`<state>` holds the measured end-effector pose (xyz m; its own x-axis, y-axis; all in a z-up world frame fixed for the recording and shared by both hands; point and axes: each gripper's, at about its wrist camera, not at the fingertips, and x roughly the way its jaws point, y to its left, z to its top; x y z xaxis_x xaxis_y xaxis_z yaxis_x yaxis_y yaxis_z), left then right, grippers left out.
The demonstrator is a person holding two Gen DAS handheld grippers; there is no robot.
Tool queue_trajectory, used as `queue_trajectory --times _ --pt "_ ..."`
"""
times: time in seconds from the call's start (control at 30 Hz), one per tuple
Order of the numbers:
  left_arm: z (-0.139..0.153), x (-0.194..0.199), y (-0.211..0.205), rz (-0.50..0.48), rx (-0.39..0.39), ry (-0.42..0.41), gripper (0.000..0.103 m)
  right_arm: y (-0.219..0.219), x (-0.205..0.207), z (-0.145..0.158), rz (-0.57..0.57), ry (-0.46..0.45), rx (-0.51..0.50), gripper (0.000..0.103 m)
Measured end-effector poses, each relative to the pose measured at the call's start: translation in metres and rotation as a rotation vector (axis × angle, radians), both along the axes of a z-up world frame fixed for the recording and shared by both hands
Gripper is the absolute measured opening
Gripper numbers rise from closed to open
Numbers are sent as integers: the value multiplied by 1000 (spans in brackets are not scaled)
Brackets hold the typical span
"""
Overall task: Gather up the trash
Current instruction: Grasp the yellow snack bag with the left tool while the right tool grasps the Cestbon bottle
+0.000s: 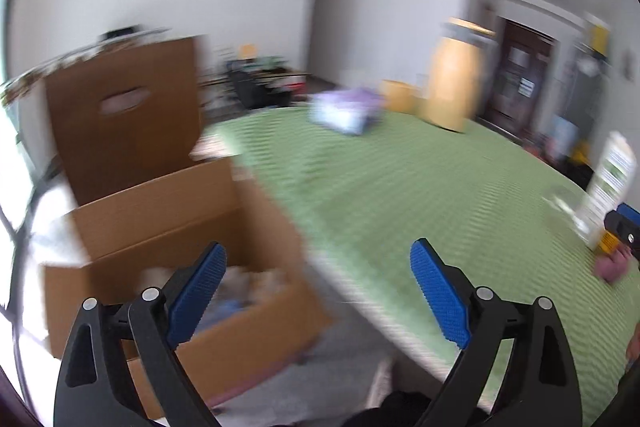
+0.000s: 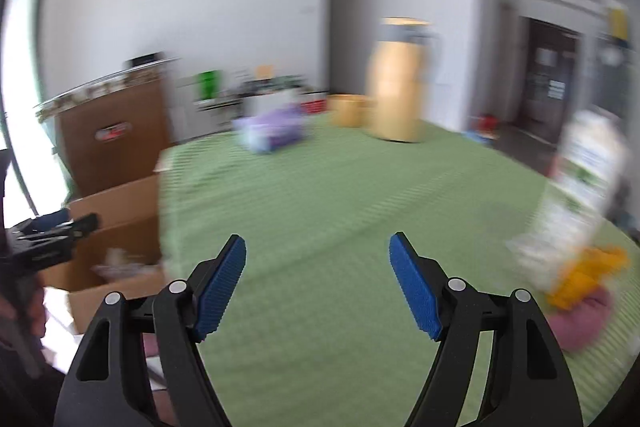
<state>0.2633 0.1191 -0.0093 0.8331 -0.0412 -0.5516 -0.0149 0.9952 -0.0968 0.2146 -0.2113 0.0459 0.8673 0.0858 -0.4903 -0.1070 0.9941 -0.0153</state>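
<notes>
Left tongs (image 1: 318,301) gape wide with nothing between the blue pads (image 1: 198,297), poised over the near corner of an open cardboard box (image 1: 256,227) that stands on the floor against the bed (pale, blurred scraps lie inside it). Right tongs (image 2: 318,285) are also parted and empty, above the green bedspread (image 2: 320,187). Further right on the bedspread, a white carton (image 2: 580,195) with green print stands tilted, touching a yellow wrapper (image 2: 588,271) and a pink crumpled piece (image 2: 580,319) at its foot. Across the bed lie a purple bundle (image 2: 272,131) and a tall tan container (image 2: 396,83).
</notes>
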Motion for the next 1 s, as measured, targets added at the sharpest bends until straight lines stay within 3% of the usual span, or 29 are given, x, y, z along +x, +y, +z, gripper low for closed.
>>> queue_trajectory --times 0.17,0.33,0.47,0.6,0.63,0.7,0.77,0.87,0.9,0.93,0.97,1.0 --pt "10 14 -116 -240 13 -26 90 -112 -44 -6 -267 -12 3 72" --pt "27 19 -211 -421 33 -97 91 -187 -72 -17 -435 11 23 72" --pt "30 23 -287 -591 -10 -83 94 -221 -77 -34 -460 59 72 72" --pt "20 36 -362 -724 18 -47 94 -247 -63 -52 -441 107 134 71" --pt "18 37 -376 -746 29 -41 94 -252 -58 -56 -434 124 144 70" --pt "10 42 -409 -787 73 -27 94 -262 -54 -63 -425 139 185 47" --pt "2 51 -444 -800 151 -17 93 -269 -58 -67 -420 115 236 42" --pt "-8 65 -467 -772 187 14 69 -278 -66 -66 -429 94 294 41" --pt "-11 70 -475 -768 188 36 47 -280 -68 -65 -430 89 299 40" --pt "-15 73 -483 -780 189 64 32 -281 -70 -64 -434 85 300 40" --pt "-20 76 -488 -789 193 104 6 -283 -72 -63 -443 77 306 39" --pt "-22 76 -490 -793 195 120 0 -284 -74 -61 -449 73 306 39"
